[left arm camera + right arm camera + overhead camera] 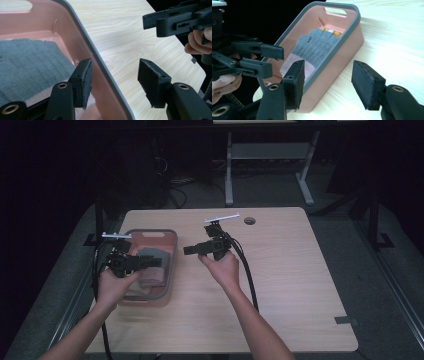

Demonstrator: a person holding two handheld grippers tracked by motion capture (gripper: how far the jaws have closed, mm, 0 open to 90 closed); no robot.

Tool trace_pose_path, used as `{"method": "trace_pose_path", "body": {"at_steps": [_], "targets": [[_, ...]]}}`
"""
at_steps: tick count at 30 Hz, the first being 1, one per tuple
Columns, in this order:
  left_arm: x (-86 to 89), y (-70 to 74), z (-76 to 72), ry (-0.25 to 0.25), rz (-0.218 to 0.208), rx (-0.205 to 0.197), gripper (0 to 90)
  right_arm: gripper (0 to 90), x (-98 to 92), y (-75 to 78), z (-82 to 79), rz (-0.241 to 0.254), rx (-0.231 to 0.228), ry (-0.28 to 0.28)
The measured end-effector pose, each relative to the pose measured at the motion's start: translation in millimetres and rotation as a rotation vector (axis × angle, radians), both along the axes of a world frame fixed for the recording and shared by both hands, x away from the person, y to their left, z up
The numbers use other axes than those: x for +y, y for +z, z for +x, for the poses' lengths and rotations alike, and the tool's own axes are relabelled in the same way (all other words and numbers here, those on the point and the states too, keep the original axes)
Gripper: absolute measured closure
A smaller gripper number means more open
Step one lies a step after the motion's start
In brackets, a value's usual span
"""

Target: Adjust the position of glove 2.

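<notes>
A pink basket [175, 251] with a grey rim [100, 60] stands at the left of the table. Inside lies a grey knitted glove [317, 47] with a pale pink cuff; the glove [152, 272] also appears from above. My left gripper [113, 70] is open and straddles the basket's right rim, one jaw inside and one over the table. From above, the left gripper [159, 262] hovers over the basket. My right gripper [328, 72] is open, empty, and aimed at the basket's side from a short way off. The right gripper [186, 250] points left, just right of the basket.
Something small and orange-yellow [332, 31] lies in the basket beyond the glove. The wooden table [290, 270] has a round cable hole [249, 221] at the back and a strip of tape [346, 320] at its right edge. Cables trail from both grippers toward the front.
</notes>
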State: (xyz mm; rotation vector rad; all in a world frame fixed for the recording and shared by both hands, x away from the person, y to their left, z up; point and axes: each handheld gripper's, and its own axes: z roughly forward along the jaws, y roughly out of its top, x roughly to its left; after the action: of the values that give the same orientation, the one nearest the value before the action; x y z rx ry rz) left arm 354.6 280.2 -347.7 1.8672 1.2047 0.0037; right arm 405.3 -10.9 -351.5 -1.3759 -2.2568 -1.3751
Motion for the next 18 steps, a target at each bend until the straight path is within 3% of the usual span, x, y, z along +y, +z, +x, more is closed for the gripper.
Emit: {"method": "trace_pose_path", "body": {"at_steps": [18], "targets": [[-21.3,0.6,0.8,-0.043,-0.011,-0.003,40.3,41.1,-42.9,-4.2,-5.8,0.014,0.011,-0.060]]}}
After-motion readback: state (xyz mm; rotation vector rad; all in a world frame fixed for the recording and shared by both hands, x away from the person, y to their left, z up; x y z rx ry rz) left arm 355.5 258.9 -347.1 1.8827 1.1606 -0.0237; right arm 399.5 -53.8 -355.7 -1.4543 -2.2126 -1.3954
